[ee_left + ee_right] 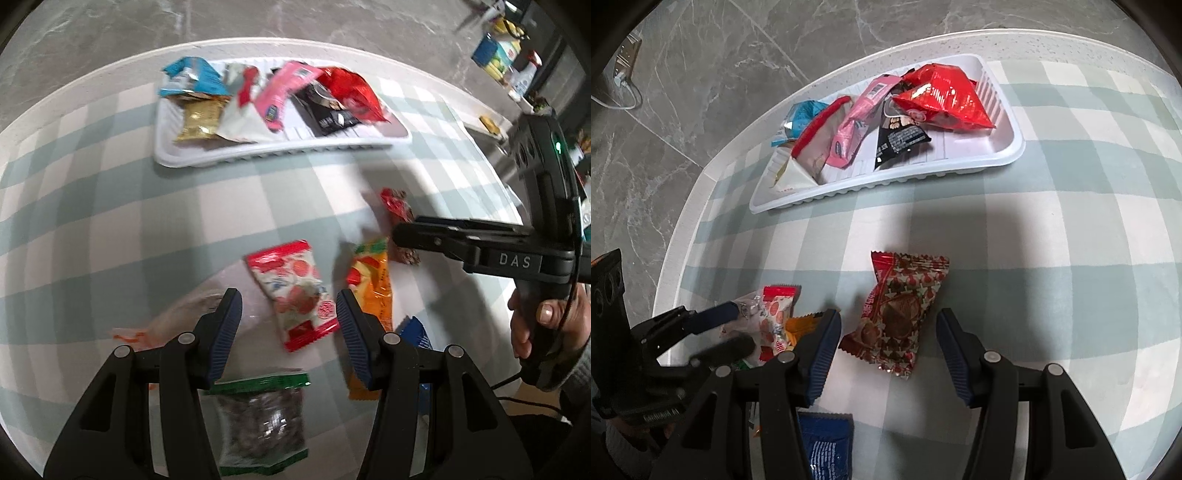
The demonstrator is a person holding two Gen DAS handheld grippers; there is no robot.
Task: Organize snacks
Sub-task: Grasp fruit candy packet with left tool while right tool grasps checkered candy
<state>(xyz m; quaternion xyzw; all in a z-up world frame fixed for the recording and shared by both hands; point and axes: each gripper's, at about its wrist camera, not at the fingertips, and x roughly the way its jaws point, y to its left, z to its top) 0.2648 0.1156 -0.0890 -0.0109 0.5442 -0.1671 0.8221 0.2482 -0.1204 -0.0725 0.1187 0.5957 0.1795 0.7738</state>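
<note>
My left gripper [290, 326] is open and points down over a red-and-white strawberry packet [295, 295] that lies flat on the checked tablecloth between its fingertips, with no pad pressing on it. An orange packet [373, 291] lies just right of it. My right gripper [890, 345] is also open and hovers over a red patterned chocolate packet [897, 314], with gaps on both sides. In the right wrist view the left gripper [738, 328] shows at the lower left above the strawberry packet [775, 317]. A white tray [886, 184] at the back holds several snack packets.
A green-edged seed packet [262, 417], a blue packet [827, 446] and a clear wrapper [177, 317] lie near the front edge. The round table edge [683, 229] drops to a grey tiled floor on the left. A hand [532, 325] holds the right gripper's handle.
</note>
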